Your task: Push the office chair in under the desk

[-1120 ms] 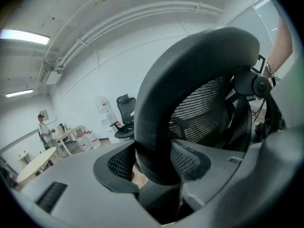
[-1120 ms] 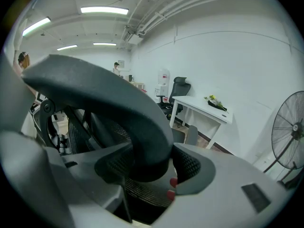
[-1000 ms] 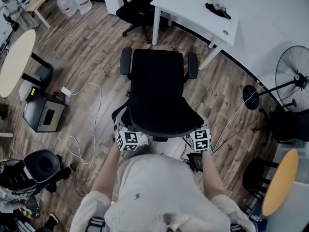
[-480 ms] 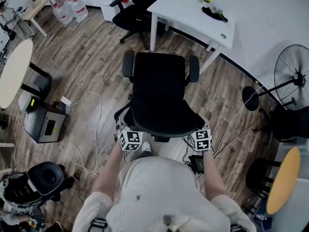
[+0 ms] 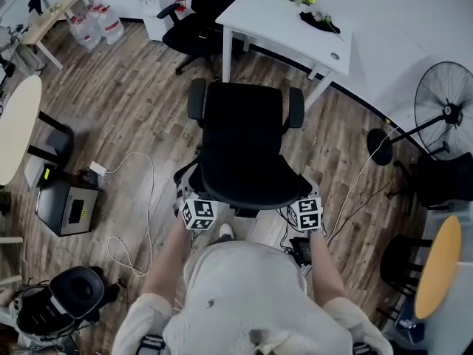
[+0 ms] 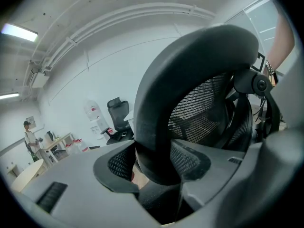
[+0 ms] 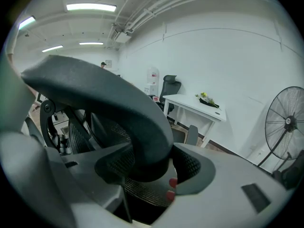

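The black office chair (image 5: 244,124) stands on the wood floor with its seat facing the white desk (image 5: 288,21), its front edge close to the desk's near side. Its backrest rim (image 5: 244,191) is nearest me. My left gripper (image 5: 194,198) grips the rim's left end and my right gripper (image 5: 303,198) its right end. In the left gripper view the thick rim (image 6: 190,80) passes between the jaws of the left gripper (image 6: 156,167), pads against it. In the right gripper view the rim (image 7: 109,99) likewise fills the right gripper (image 7: 147,170), with the desk (image 7: 194,103) beyond.
A second black chair (image 5: 199,21) sits at the desk's left end. A standing fan (image 5: 443,102) and its base (image 5: 380,146) are to the right. Cables (image 5: 140,198) trail on the floor on the left beside a black box (image 5: 66,209). Round tables (image 5: 15,124) (image 5: 436,265) flank the room.
The chair has rolled forward toward the desk with both grippers still on its backrest; floor items at the left have slid back in the head view.
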The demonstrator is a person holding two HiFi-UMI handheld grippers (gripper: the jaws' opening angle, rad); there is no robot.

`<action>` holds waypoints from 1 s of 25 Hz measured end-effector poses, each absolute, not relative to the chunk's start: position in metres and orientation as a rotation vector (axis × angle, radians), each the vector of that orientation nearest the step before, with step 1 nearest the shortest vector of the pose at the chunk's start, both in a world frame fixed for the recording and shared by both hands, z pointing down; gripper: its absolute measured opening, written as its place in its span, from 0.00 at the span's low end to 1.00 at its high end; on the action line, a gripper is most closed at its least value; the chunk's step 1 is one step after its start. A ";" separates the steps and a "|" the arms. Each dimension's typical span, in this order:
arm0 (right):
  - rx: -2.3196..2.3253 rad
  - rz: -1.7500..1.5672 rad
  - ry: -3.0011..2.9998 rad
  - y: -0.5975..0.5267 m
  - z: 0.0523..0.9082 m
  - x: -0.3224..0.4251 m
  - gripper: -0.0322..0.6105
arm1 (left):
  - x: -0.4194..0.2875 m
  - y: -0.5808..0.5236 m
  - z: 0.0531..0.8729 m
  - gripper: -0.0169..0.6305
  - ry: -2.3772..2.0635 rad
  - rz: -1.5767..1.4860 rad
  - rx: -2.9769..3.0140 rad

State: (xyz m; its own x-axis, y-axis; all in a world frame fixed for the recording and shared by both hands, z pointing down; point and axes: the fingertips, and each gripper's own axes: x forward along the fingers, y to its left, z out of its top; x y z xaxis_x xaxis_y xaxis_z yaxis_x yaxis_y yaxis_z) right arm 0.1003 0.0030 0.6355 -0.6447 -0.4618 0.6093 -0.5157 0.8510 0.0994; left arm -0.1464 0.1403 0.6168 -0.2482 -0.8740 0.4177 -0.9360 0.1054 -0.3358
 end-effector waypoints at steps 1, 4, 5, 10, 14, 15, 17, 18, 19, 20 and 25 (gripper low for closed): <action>0.717 0.112 -2.374 0.002 0.635 0.098 0.45 | -0.149 0.137 0.617 0.40 -2.243 0.830 1.862; 0.739 0.123 -2.363 0.001 0.633 0.091 0.45 | -0.158 0.131 0.617 0.40 -2.232 0.837 1.888; 0.743 0.126 -2.361 0.001 0.633 0.089 0.45 | -0.161 0.129 0.617 0.40 -2.228 0.838 1.894; 0.782 0.134 -2.353 -0.004 0.633 0.083 0.45 | -0.173 0.116 0.617 0.40 -2.205 0.845 1.934; 0.804 0.143 -2.348 -0.010 0.630 0.075 0.45 | -0.182 0.103 0.616 0.41 -2.194 0.853 1.956; 0.809 0.150 -2.344 -0.010 0.631 0.075 0.45 | -0.184 0.101 0.616 0.40 -2.192 0.855 1.959; 0.820 0.160 -2.343 -0.011 0.633 0.073 0.45 | -0.187 0.098 0.616 0.40 -2.191 0.863 1.967; 0.824 0.163 -2.344 -0.012 0.633 0.071 0.45 | -0.188 0.097 0.616 0.41 -2.189 0.866 1.970; 0.827 0.166 -2.343 -0.012 0.633 0.070 0.45 | -0.189 0.096 0.616 0.41 -2.186 0.867 1.974; 0.828 0.168 -2.340 -0.012 0.634 0.070 0.45 | -0.190 0.095 0.617 0.41 -2.182 0.866 1.976; 0.828 0.185 -2.329 -0.020 0.634 0.071 0.45 | -0.191 0.084 0.617 0.41 -2.168 0.873 1.987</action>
